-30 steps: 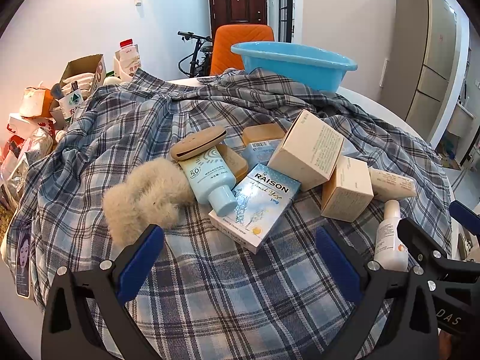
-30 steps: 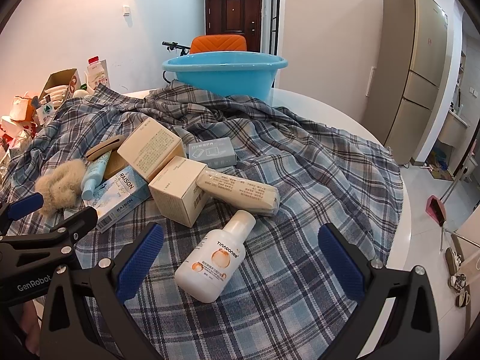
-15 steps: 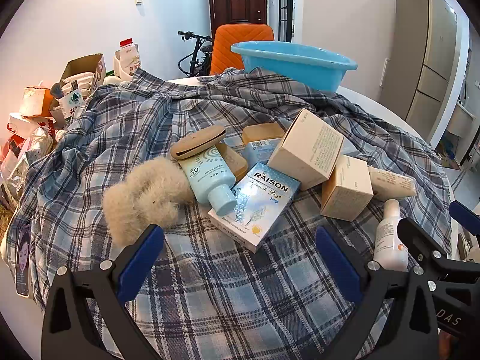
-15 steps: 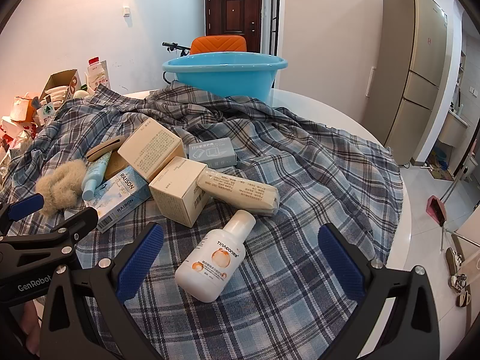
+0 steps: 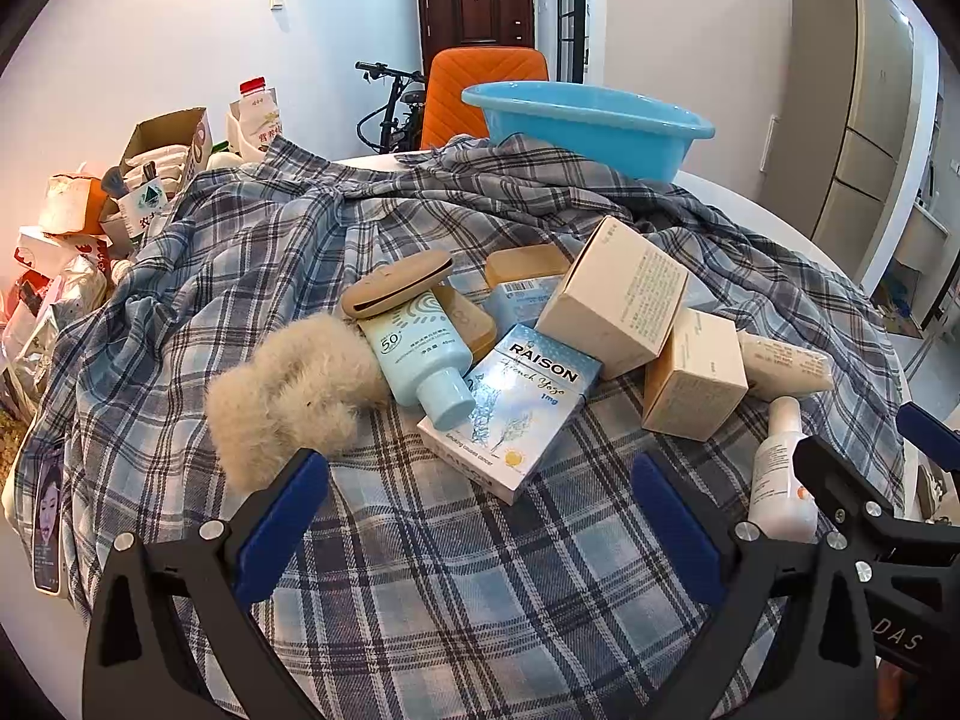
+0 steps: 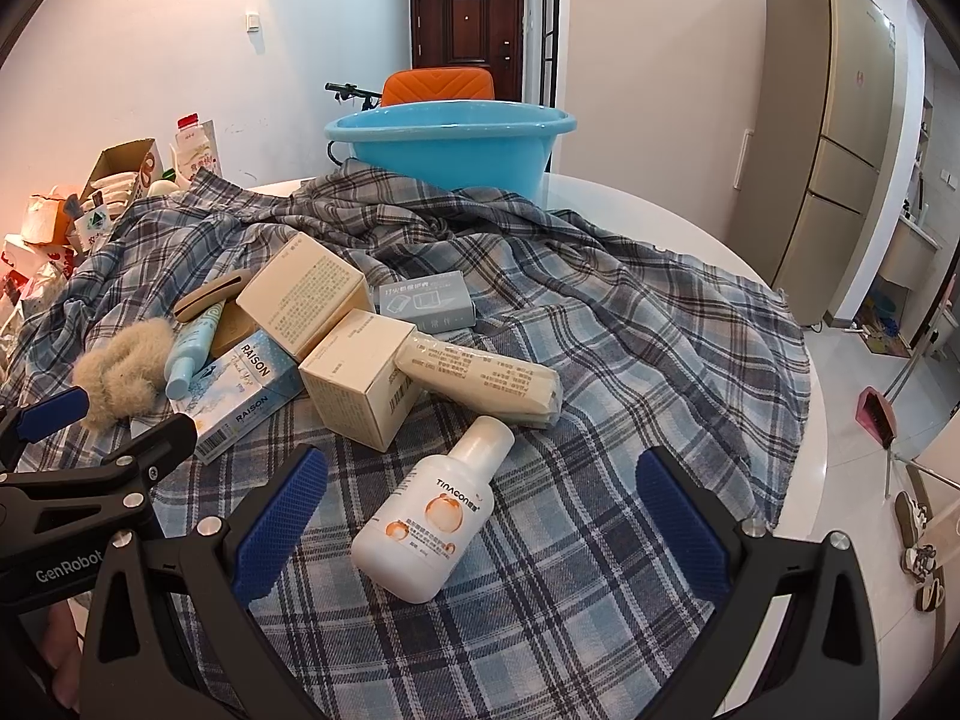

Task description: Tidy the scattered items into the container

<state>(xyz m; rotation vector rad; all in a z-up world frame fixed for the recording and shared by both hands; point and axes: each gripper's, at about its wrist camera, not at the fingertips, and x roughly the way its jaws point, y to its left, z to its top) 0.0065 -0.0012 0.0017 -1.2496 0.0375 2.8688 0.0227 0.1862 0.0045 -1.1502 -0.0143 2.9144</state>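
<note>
Fingers on left gripper (image 5: 480, 525) and right gripper (image 6: 480, 525) spread wide, holding nothing. White round plastic lotion bottle (image 6: 433, 513) lies on plaid cloth between right fingers; blue plastic basin (image 6: 450, 147) stands at the bench's far side. Risk: the smooth bottle rolls or squirts out on loose fabric.

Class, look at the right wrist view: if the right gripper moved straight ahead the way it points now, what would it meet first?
Most likely the white lotion bottle, lying on the plaid cloth between the open right gripper fingers; depth is only judged by eye.
</note>
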